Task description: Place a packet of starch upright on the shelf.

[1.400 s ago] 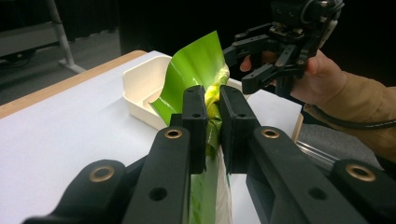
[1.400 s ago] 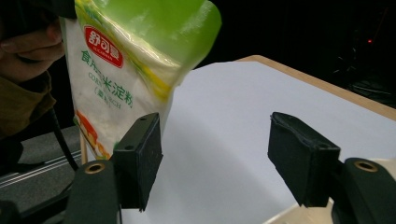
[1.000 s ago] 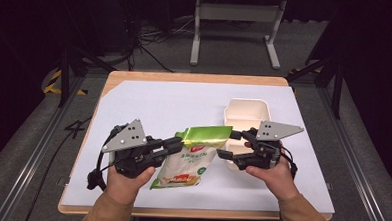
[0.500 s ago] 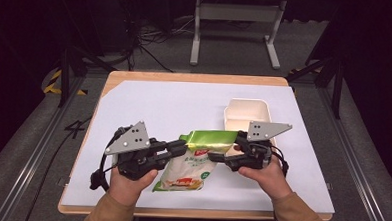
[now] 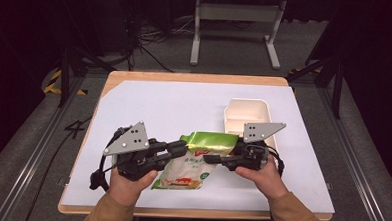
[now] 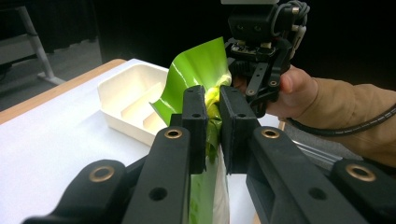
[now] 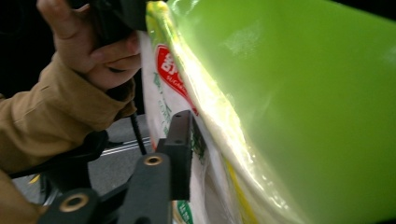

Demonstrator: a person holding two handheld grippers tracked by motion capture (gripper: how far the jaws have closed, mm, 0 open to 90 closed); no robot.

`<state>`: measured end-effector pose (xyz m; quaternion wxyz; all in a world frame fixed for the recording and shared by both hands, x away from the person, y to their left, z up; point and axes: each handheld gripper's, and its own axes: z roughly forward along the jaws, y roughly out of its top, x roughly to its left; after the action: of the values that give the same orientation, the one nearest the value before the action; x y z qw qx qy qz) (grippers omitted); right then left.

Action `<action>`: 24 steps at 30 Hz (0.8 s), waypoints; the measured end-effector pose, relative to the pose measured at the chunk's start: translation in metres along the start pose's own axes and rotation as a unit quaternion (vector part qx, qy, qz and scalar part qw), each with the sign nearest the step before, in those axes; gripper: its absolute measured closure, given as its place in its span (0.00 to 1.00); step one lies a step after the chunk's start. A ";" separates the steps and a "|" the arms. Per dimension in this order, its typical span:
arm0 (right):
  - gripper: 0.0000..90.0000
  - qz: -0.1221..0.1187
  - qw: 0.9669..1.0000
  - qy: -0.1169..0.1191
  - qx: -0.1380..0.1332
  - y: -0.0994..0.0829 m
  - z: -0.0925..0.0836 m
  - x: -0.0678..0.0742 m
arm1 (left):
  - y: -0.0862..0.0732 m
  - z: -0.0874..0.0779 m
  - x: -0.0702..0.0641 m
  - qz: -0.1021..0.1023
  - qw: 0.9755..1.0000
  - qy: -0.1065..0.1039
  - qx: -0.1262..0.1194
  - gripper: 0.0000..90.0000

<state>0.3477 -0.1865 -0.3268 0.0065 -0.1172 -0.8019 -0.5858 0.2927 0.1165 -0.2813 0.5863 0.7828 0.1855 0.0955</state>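
Observation:
A snack bag (image 5: 191, 166), white with a shiny green top flap (image 5: 211, 140), hangs just above the table between both hands. My left gripper (image 5: 182, 150) is shut on the bag's left edge; in the left gripper view its pads (image 6: 195, 116) pinch the crumpled film (image 6: 198, 70). My right gripper (image 5: 222, 159) comes in from the right. Its jaws have just been closing with the bag between them, and one pad (image 7: 181, 140) lies against the printed face (image 7: 168, 70). The green flap (image 7: 303, 116) hides the other jaw.
A cream divided tray (image 5: 248, 104) stands empty at the right rear of the white sheet (image 5: 159, 104), just behind my right gripper. Wooden table edges frame the sheet. A metal stand is on the floor beyond the table.
Both hands drew back toward the near edge with the bag. The right gripper slid onto the bag's right side and its jaws narrowed around it.

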 end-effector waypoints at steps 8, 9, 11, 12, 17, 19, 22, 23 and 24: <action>0.84 -0.016 1.000 -0.004 0.001 0.001 -0.001 0.003 | 0.000 -0.001 0.000 -0.007 1.000 -0.001 -0.002 0.91; 0.84 -0.016 1.000 -0.004 0.001 0.001 -0.001 0.003 | 0.000 -0.001 0.000 -0.007 1.000 -0.001 -0.002 0.91; 0.88 -0.021 1.000 -0.008 0.001 0.002 -0.001 0.005 | 0.000 -0.001 0.000 -0.007 1.000 0.001 -0.002 0.91; 0.89 -0.026 1.000 -0.004 0.004 0.003 -0.002 0.005 | 0.000 -0.002 0.000 -0.004 1.000 -0.001 -0.004 0.91; 0.90 -0.026 1.000 -0.001 0.007 0.006 -0.004 0.007 | 0.000 -0.002 0.000 -0.001 1.000 -0.001 -0.006 0.91; 0.91 -0.029 1.000 -0.004 0.007 0.007 -0.005 0.008 | 0.000 -0.003 0.000 -0.003 1.000 -0.001 -0.009 0.91; 0.92 -0.029 1.000 -0.008 0.008 0.010 -0.006 0.009 | 0.000 -0.004 0.001 -0.003 1.000 -0.002 -0.011 0.91; 0.92 -0.029 1.000 -0.009 0.008 0.011 -0.007 0.010 | 0.000 -0.004 0.001 -0.003 1.000 -0.002 -0.011 0.90; 0.92 -0.028 1.000 -0.009 0.008 0.012 -0.007 0.010 | 0.000 -0.004 0.001 -0.005 1.000 -0.002 -0.013 0.90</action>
<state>0.3396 -0.1881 -0.3115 -0.0166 -0.0997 -0.8098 -0.5780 0.2917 0.1206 -0.2805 0.5972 0.7743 0.1872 0.0936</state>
